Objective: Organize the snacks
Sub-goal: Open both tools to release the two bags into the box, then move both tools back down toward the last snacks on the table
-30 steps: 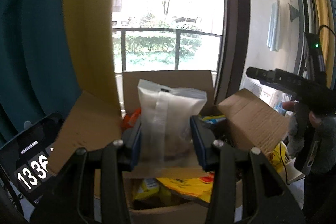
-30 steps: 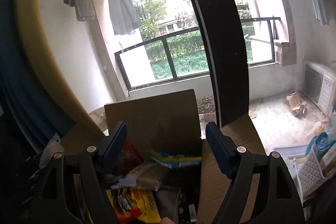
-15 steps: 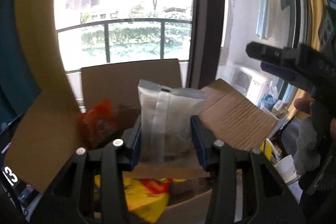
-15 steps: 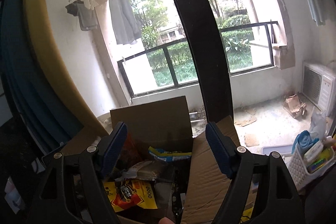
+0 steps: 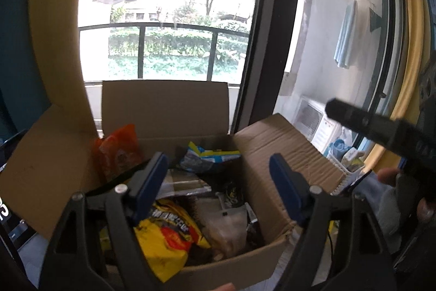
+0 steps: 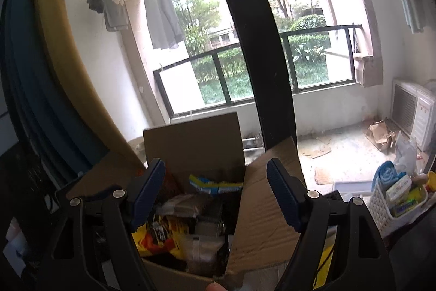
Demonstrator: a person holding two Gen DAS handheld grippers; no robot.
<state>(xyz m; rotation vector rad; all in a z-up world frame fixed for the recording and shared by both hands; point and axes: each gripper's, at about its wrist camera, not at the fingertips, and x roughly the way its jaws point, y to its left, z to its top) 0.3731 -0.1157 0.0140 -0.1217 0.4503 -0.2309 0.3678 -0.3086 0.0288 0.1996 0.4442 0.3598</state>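
Note:
An open cardboard box (image 5: 163, 111) holds several snack packs: an orange bag (image 5: 117, 149), a yellow bag (image 5: 166, 233), a blue and yellow pack (image 5: 209, 157) and a pale translucent pack (image 5: 229, 231). My left gripper (image 5: 218, 171) is open and empty, above the box. My right gripper (image 6: 215, 182) is open and empty, also above the box (image 6: 193, 143); the pale pack (image 6: 201, 247) lies in it beside the yellow bag (image 6: 158, 236). The right gripper's body (image 5: 381, 132) shows at the right of the left wrist view.
The box flaps (image 5: 283, 152) spread left and right. A white basket (image 6: 395, 198) of small items stands at the right. A dark screen (image 5: 11, 217) sits at the left. A black window frame (image 6: 261, 59) and a yellow curtain (image 6: 62, 40) stand behind.
My left gripper opened and let go of the pale pack, which now lies in the box. Both grippers shifted a little relative to the box.

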